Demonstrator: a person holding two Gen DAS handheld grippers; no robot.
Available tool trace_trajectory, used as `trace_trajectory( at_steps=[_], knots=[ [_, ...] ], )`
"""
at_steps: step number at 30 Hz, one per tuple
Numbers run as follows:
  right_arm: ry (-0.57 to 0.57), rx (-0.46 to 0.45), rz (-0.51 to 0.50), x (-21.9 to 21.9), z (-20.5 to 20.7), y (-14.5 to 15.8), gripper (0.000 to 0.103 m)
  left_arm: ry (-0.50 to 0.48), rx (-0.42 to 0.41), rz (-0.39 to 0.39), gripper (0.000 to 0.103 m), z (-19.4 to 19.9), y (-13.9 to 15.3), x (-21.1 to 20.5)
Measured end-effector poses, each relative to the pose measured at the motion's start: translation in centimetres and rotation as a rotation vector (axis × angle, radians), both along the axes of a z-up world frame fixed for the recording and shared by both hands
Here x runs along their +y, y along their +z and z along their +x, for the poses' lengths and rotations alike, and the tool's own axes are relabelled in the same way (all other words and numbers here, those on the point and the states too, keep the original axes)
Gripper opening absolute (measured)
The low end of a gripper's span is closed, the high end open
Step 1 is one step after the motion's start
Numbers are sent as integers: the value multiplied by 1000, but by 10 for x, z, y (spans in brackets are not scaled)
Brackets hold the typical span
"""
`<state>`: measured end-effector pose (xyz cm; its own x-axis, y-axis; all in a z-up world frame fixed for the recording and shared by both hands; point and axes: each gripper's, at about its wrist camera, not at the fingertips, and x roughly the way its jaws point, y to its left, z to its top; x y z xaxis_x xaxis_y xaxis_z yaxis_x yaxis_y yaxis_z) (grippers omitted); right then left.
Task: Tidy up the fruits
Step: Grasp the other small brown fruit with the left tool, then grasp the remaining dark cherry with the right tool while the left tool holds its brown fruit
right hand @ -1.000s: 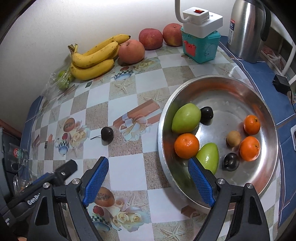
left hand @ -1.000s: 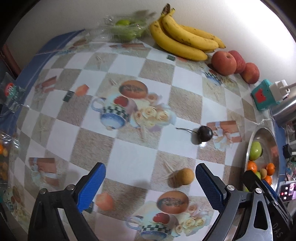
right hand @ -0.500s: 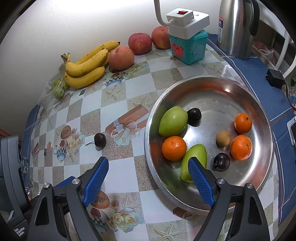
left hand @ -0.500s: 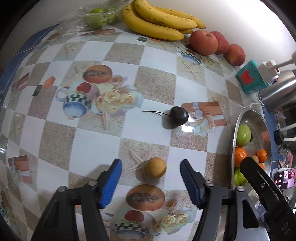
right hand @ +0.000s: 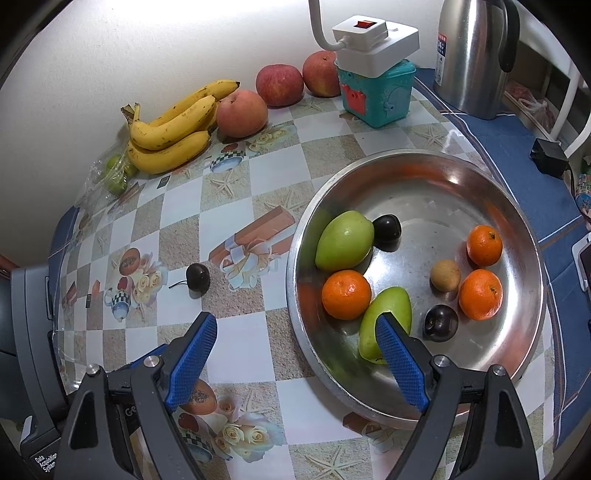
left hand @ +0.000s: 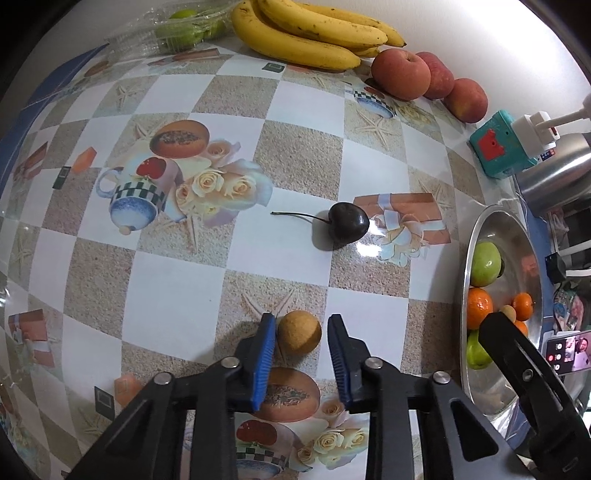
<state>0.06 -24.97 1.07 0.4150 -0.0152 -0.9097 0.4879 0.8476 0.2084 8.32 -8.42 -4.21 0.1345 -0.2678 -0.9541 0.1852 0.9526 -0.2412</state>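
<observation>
A small tan round fruit (left hand: pixel 298 331) lies on the patterned tablecloth between the blue pads of my left gripper (left hand: pixel 301 328); the left pad touches it, the right pad stands a small gap off. A dark cherry (left hand: pixel 348 222) with a stem lies farther ahead, also in the right wrist view (right hand: pixel 198 274). A steel bowl (right hand: pixel 436 166) holds green mangoes, oranges, dark cherries and a tan fruit. My right gripper (right hand: pixel 295 332) is open and empty over the bowl's near left rim.
Bananas (left hand: pixel 314 33), three apples (left hand: pixel 400 74) and bagged green fruit (left hand: pixel 177 27) line the wall. A teal box (right hand: pixel 376 92) with a power strip and a steel kettle (right hand: pixel 476 55) stand at the back right. A phone (left hand: pixel 563 352) lies right of the bowl.
My left gripper moved forward and down over the tan fruit and its jaws narrowed around it. The right gripper drifted slightly; it stays open.
</observation>
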Motion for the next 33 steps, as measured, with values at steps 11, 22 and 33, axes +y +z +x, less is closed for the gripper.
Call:
trace_trajectory(
  at_steps=[11,22,33],
  knots=[
    [1,12,-22,1,1,-2,88,14,-2,-62,27,2,12,9],
    [43,-18,-72,13,10,2,88,47,-85,-136,27,21,38,27],
    [153,-44,-95,44,33,0,88,150,-165,-109,27,45,39,59]
  ],
)
